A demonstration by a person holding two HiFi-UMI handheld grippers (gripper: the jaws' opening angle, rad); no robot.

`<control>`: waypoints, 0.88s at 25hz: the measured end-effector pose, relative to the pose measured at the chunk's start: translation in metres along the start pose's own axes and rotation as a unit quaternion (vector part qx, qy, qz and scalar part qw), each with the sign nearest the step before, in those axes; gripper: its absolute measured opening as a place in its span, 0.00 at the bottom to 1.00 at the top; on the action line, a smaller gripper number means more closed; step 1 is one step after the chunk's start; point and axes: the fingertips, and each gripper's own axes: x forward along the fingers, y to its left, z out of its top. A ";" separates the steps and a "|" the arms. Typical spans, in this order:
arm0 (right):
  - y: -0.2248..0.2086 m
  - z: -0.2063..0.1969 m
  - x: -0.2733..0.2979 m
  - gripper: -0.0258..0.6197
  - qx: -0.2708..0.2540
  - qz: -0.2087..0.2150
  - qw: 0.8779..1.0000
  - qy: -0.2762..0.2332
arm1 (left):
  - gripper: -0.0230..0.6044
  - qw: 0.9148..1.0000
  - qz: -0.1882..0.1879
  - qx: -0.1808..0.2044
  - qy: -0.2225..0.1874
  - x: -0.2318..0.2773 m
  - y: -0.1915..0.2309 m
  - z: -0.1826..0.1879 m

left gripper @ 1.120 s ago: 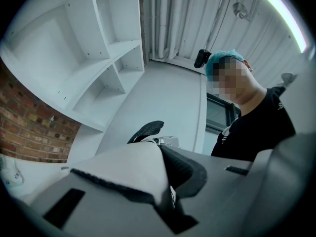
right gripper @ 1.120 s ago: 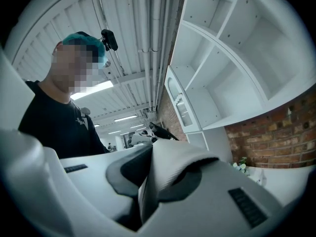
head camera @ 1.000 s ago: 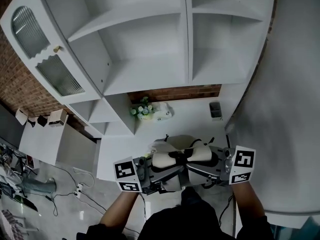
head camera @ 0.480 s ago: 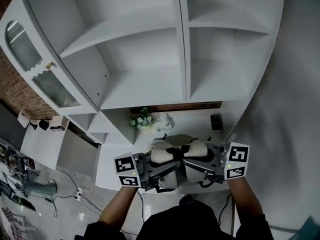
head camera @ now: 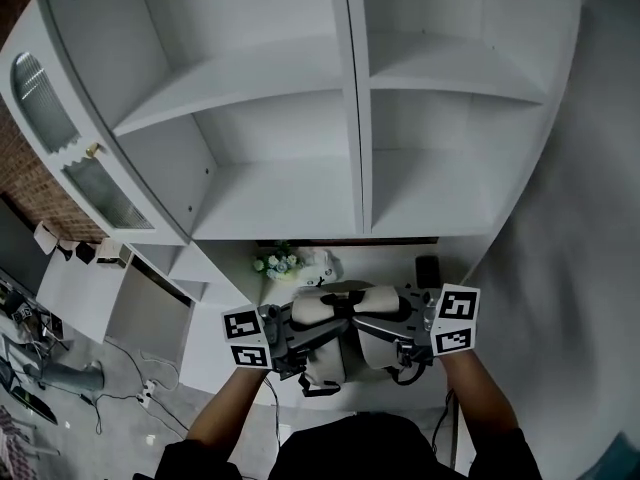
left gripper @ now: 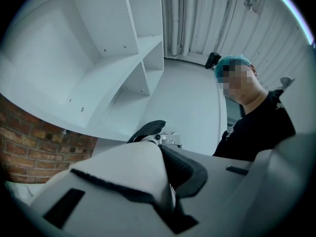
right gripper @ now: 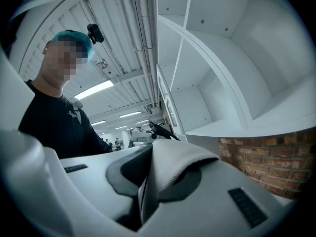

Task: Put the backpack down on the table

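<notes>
Backpack of pale grey fabric with black trim (head camera: 340,310): the left gripper (head camera: 297,340) has its jaws clenched on one fold, and the right gripper (head camera: 400,336) is clamped on another. Between them the backpack is held up over the near part of the white table (head camera: 380,260). Over the past second both hands have carried it farther in under the white shelving unit (head camera: 300,138), closer to the small flower bunch (head camera: 275,263). Lowering it looks next.

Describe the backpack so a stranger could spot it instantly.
Under the white shelf unit runs a white table. At its near edge, the backpack is held between the left gripper and the right gripper, both clamped on it. Cream with black straps, it is bulkier than the flower bunch and dark container behind it.
</notes>
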 end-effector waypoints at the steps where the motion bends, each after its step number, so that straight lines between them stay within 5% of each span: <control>1: -0.004 0.001 -0.002 0.11 -0.002 -0.001 1.000 0.000 | 0.12 1.000 0.000 0.002 0.000 0.003 0.004 0.001; 22: -0.068 0.012 -0.013 0.11 -0.032 -0.044 0.999 0.002 | 0.12 0.999 -0.030 0.011 0.029 0.026 0.067 0.013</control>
